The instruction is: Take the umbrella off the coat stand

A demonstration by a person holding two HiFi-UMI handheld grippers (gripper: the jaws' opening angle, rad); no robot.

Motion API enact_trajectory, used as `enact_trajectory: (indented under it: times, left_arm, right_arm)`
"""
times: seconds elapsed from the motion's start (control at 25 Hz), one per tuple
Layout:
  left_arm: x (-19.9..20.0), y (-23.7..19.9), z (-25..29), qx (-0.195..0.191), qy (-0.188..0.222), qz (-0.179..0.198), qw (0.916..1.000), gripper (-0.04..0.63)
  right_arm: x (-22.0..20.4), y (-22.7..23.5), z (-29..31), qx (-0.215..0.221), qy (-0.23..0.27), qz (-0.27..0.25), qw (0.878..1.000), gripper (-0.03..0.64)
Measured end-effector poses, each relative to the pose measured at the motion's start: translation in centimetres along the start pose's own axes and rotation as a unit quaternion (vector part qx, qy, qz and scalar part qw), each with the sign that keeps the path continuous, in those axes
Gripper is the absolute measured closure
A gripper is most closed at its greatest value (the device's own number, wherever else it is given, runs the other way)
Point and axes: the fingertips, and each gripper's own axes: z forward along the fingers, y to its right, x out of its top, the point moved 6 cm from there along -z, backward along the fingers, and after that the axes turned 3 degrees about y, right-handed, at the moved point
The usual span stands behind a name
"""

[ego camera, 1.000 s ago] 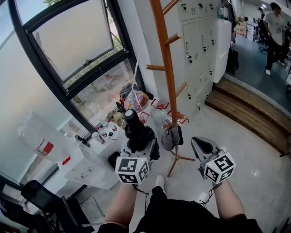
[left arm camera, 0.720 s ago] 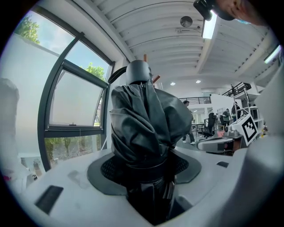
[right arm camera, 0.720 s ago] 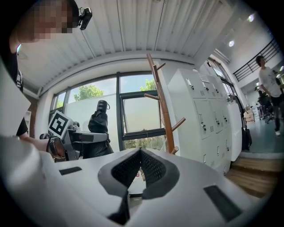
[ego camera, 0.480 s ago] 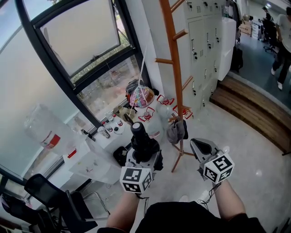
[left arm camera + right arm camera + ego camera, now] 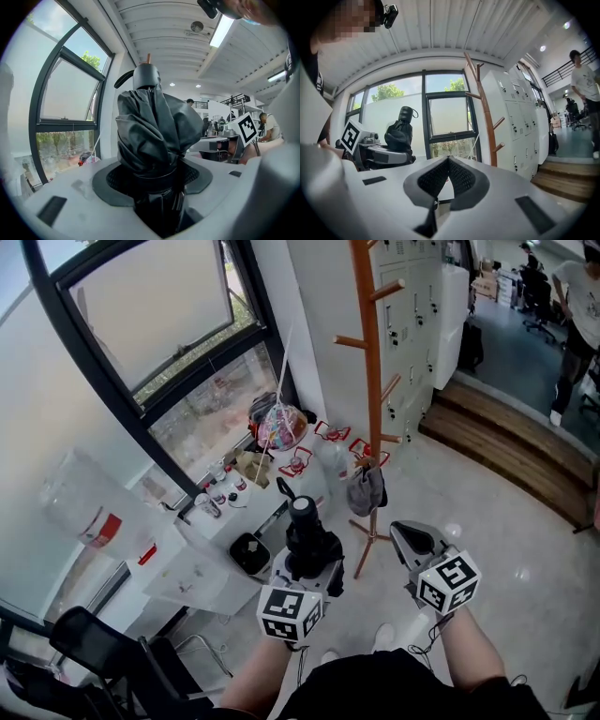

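An office is shown. Grey lockers (image 5: 412,306) are ranged along the wall behind a wooden coat stand (image 5: 371,381), beside tall windows (image 5: 159,315). Office chairs (image 5: 539,304) are seen further back on a lower floor, and strip lights (image 5: 221,29) are fixed to the ceiling.

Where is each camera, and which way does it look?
Head view: on the person's head, looking down on forearms, left tongs, right tongs.
Left gripper view: on left tongs, looking along them at the clamped umbrella.
Right gripper view: on right tongs, shut, facing the coat stand.
Shared: head and right gripper views both show umbrella and coat stand.
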Motion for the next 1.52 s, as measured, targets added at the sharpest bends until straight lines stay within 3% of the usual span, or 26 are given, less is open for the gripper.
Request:
enact_trajectory:
  times: [0.52, 1.04, 1.32, 1.52]
  left_arm:
    - [-2.9, 0.0, -5.8, -0.076, -0.009, -0.013, 0.9970, 0.341]
    - [-4.7, 1.6, -8.4, -0.150, -0.021, -0.006, 0.9885, 0.341]
    - [-5.2, 2.6, -9.4, -0.177, -0.021, -0.002, 0.9839, 0.341]
    - [-4.8, 2.6, -9.8, -0.177, -0.016, 0.002, 0.9841, 0.341]
  right_arm:
    - [-1.8, -7.9, -2.1, -0.053, -0.016, -0.004, 0.998, 0.563]
    - [-3.2, -12.2, -5.4, -0.115, -0.014, 0.000, 0.993, 0.563]
    - [-3.6, -13.5, -6.8, -0.135, -0.011, -0.002, 0.991, 0.563]
    - [-3.2, -14.1, -6.7, -0.133, -0.005, -0.006, 0.991, 0.563]
